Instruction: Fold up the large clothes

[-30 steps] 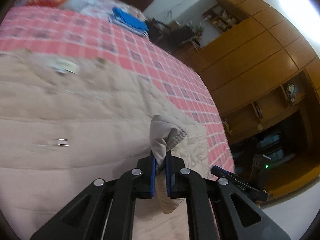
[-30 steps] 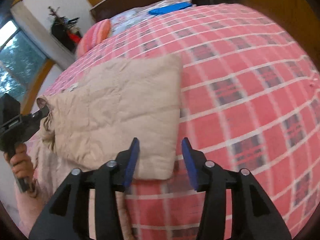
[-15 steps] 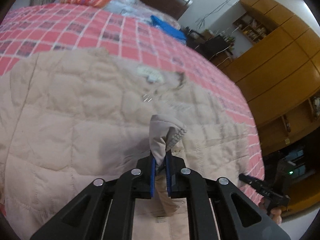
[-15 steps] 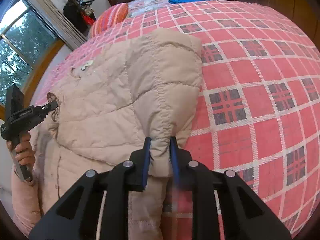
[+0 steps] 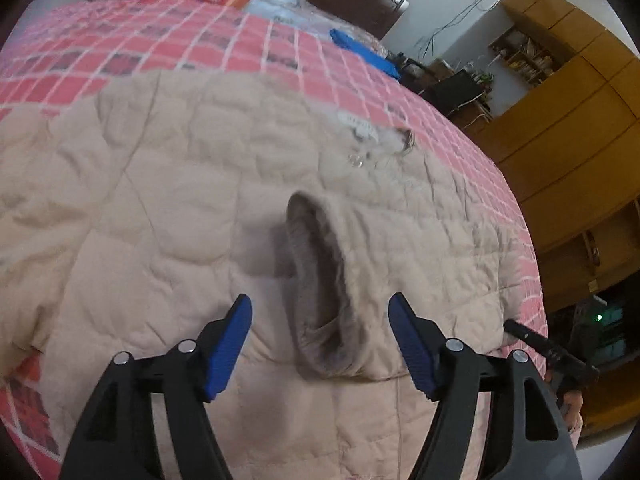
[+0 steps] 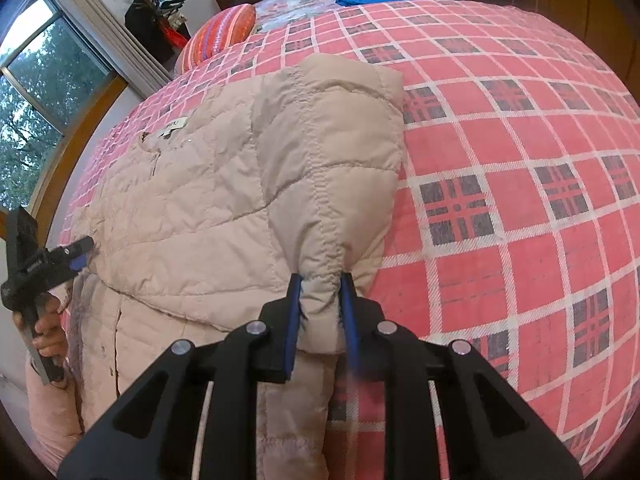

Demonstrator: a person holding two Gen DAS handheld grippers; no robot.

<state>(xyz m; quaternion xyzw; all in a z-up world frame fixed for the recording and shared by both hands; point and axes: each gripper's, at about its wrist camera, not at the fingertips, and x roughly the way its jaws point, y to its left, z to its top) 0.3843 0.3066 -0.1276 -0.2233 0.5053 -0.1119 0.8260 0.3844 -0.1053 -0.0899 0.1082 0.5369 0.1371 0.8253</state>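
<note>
Left gripper (image 5: 320, 344) released cuff (image 5: 320, 280), fingers spread | right gripper (image 6: 320, 308) pinching jacket (image 6: 224, 208) sleeve

My left gripper (image 5: 320, 336) hangs with its blue pads (image 5: 228, 346) spread wide and nothing between them, while my right gripper (image 6: 320, 312) is clamped tight on a fold of the jacket (image 6: 224, 200)

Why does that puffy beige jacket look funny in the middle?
The beige quilted jacket has its grey-lined sleeve cuff gaping open across its body, between the open left gripper. The right gripper pinches the other sleeve.
</note>
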